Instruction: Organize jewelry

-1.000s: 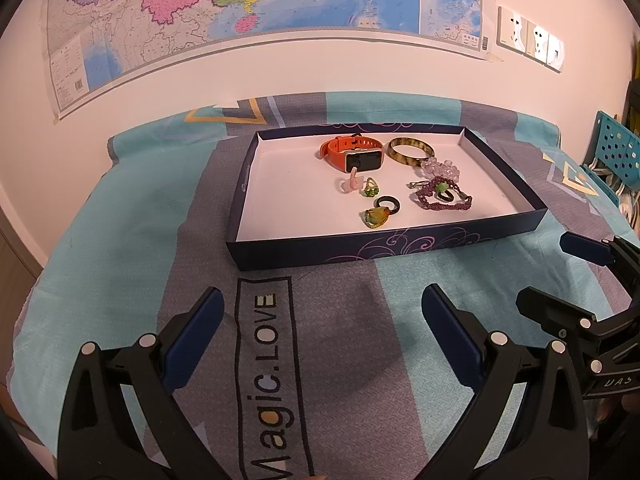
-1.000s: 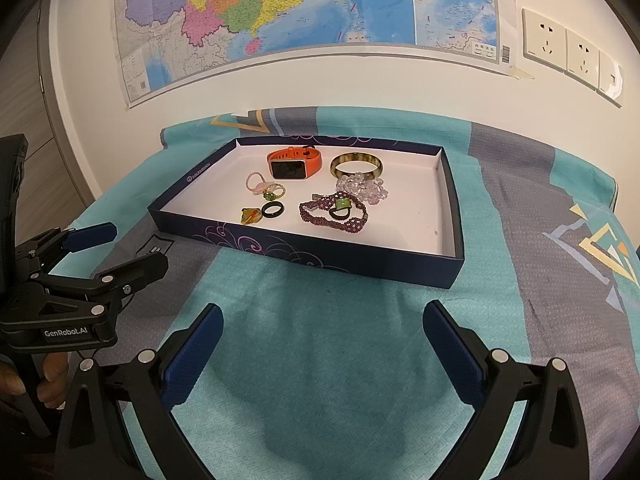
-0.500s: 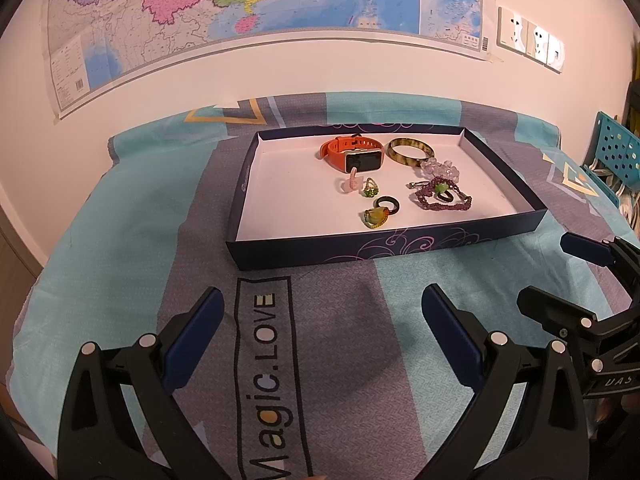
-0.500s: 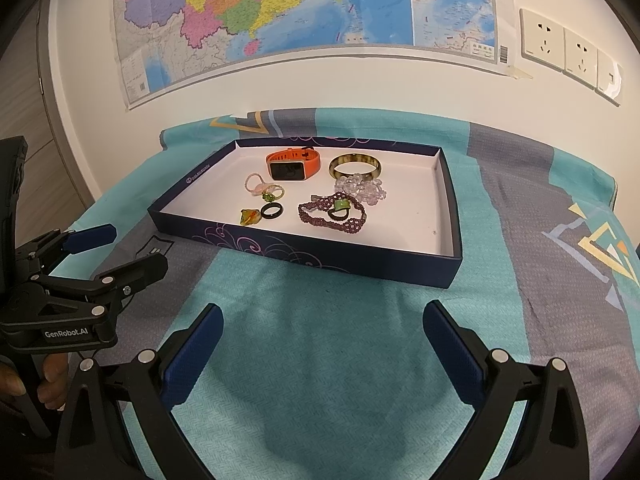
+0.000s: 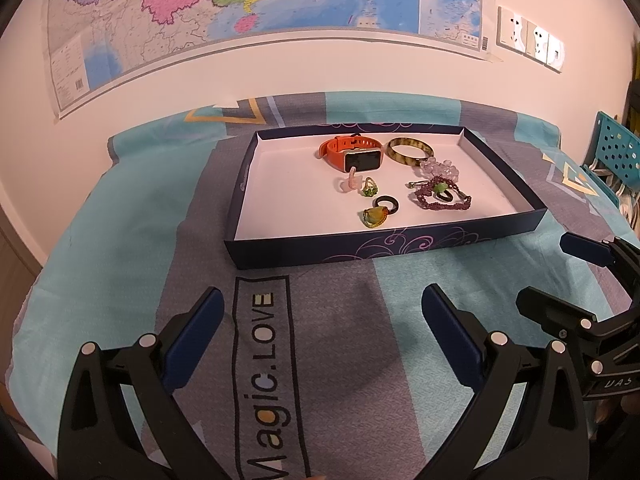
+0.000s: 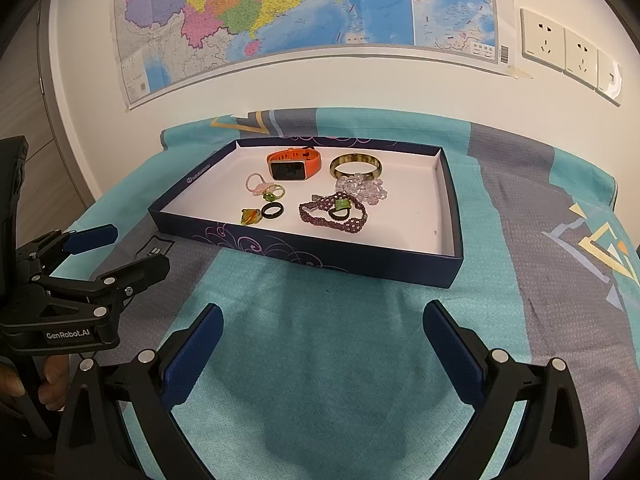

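A shallow dark blue tray [image 5: 360, 246] [image 6: 320, 250] with a white floor lies on the table. Inside it are an orange watch [image 5: 352, 152] [image 6: 294, 165], a brown-green bangle [image 5: 410, 151] [image 6: 355, 165], clear beads [image 6: 366, 188], a purple bead bracelet [image 5: 442, 198] [image 6: 332, 212], a black ring [image 5: 387, 203] [image 6: 273, 211], a yellow-green ring [image 5: 374, 217] [image 6: 251, 216], a small green ring [image 5: 370, 188] and a pink ring [image 5: 349, 182] [image 6: 256, 182]. My left gripper [image 5: 320, 320] and right gripper [image 6: 320, 330] both hover open and empty in front of the tray.
The table wears a teal and grey cloth [image 5: 260, 340] printed "Magic.LOVE". A map [image 5: 240, 8] and wall sockets [image 6: 568, 52] hang on the wall behind. A teal perforated rack [image 5: 618, 152] stands at the right. A hand [image 6: 36, 384] holds the left tool.
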Demonstrator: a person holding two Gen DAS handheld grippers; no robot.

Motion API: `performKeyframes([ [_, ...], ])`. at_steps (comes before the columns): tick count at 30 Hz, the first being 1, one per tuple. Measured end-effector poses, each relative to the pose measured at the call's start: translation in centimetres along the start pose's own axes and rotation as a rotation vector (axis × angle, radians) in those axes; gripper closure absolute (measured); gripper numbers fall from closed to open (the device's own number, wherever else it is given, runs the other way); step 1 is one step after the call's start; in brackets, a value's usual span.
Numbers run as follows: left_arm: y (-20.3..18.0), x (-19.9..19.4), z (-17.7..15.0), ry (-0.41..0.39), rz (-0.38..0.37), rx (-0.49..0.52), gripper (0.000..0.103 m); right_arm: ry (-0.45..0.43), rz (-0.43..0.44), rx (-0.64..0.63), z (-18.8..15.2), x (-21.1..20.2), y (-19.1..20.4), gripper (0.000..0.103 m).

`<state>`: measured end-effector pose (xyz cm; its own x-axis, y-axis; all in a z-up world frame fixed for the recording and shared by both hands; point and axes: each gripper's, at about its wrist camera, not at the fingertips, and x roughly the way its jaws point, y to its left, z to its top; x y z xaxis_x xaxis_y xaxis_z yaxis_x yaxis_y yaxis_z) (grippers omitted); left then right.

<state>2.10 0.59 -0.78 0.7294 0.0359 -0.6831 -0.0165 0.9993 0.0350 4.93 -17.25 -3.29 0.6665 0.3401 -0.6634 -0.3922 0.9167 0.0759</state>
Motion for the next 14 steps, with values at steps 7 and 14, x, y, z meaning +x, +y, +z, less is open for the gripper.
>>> performKeyframes([
  [7, -0.4, 0.0, -0.1, -0.001, 0.001, 0.02, 0.006, -0.007, -0.015, -0.006, 0.1, -0.1, -0.5, 0.006],
  [14, 0.1, 0.8, -0.2, 0.034, 0.007, 0.01, 0.006, 0.007, -0.141, 0.024, 1.0, -0.7, -7.6, 0.006],
])
